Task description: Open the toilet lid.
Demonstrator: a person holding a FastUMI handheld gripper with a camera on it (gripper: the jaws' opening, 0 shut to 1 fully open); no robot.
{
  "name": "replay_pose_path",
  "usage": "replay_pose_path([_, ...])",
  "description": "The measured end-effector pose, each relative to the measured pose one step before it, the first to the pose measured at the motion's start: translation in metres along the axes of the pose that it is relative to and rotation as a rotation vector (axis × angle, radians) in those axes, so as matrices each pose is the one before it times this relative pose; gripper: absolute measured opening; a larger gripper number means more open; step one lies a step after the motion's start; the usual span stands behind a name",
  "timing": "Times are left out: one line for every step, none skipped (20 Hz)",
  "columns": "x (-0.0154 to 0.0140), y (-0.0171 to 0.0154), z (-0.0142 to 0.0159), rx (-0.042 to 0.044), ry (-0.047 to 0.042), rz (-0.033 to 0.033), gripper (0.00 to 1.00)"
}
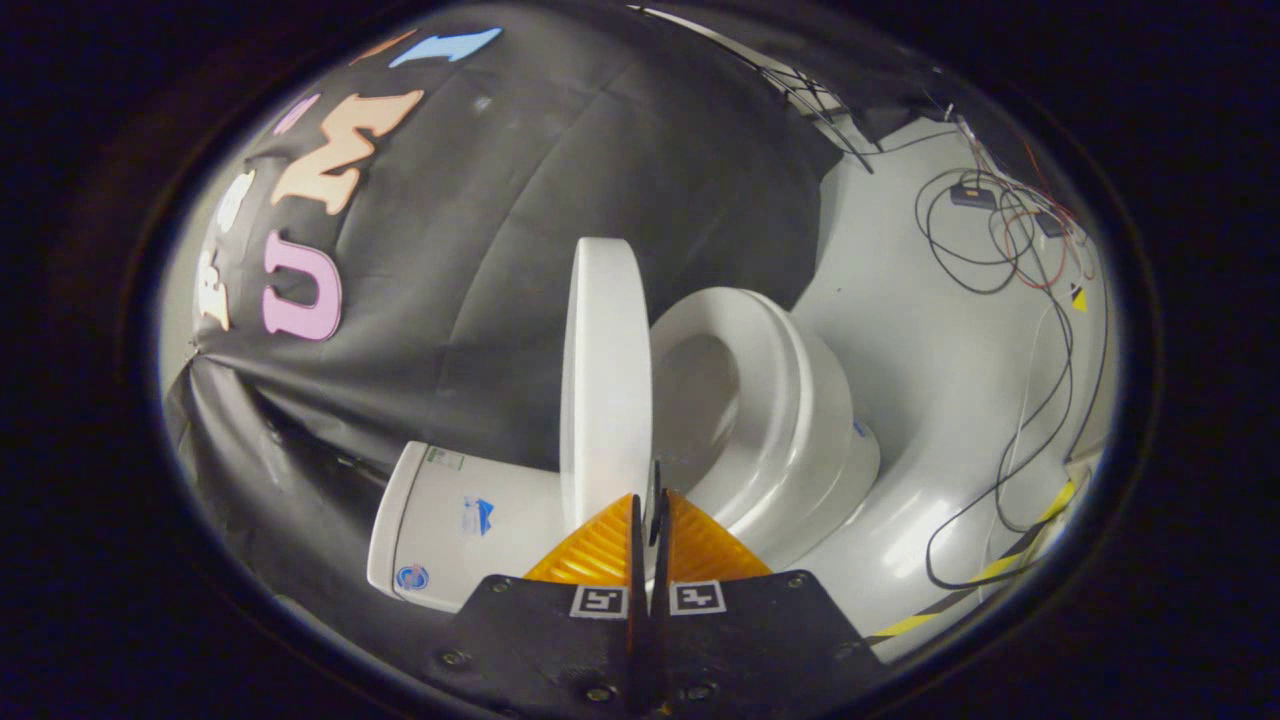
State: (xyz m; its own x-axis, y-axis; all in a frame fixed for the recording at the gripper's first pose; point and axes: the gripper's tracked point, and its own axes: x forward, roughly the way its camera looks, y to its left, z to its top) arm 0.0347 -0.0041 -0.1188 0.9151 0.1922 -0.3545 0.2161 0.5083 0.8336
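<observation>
Two orange fingers (600, 548) of the gripper (650, 520) sit pressed almost together, only a thin dark slit between the jaws, with nothing visibly pinched; their tips lie at the near lower edge of the toilet lid (603, 375), and whether they actually touch it cannot be told. Lid stands raised, roughly upright and seen edge-on just ahead of the fingers, between the tank (455, 525) on one side and the exposed seat (770, 390) and bowl on the other. Beyond the toilet, loose cables (1000, 240) trail across the pale floor (930, 350).
</observation>
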Motion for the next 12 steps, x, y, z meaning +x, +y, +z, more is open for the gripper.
replay_pose_path([-0.00134, 0.00594, -0.00056, -0.00805, -0.00115, 0.01074, 0.01])
replay_pose_path([-0.00065, 0.00523, -0.00013, -0.00258, -0.00008, 0.01246, 0.01])
replay_pose_path([-0.00049, 0.00642, -0.00190, -0.00616, 0.00195, 0.01268, 0.01])
replay_pose_path([-0.00074, 0.00565, -0.00148, -0.00777, 0.00335, 0.01362, 0.01])
replay_pose_path([-0.00050, 0.00502, -0.00053, -0.00687, 0.00064, 0.01247, 0.01])
replay_pose_path([-0.00106, 0.00434, -0.00055, -0.01152, -0.00014, 0.00995, 0.01])
replay_pose_path([-0.00176, 0.00370, -0.00057, -0.00709, -0.00214, 0.00987, 0.01])
replay_pose_path([-0.00103, 0.00390, 0.00025, -0.00826, -0.00219, 0.00769, 0.01])
replay_pose_path([-0.00030, 0.00337, -0.00038, -0.00241, -0.00042, 0.00572, 0.01])
replay_pose_path([-0.00035, 0.00181, 0.00020, -0.00295, -0.00267, 0.00126, 0.01])
replay_pose_path([-0.00051, 0.00052, -0.00081, -0.00356, -0.00160, 0.00046, 0.01])
replay_pose_path([0.00017, 0.00110, 0.00017, -0.00250, -0.00201, 0.00139, 0.01])
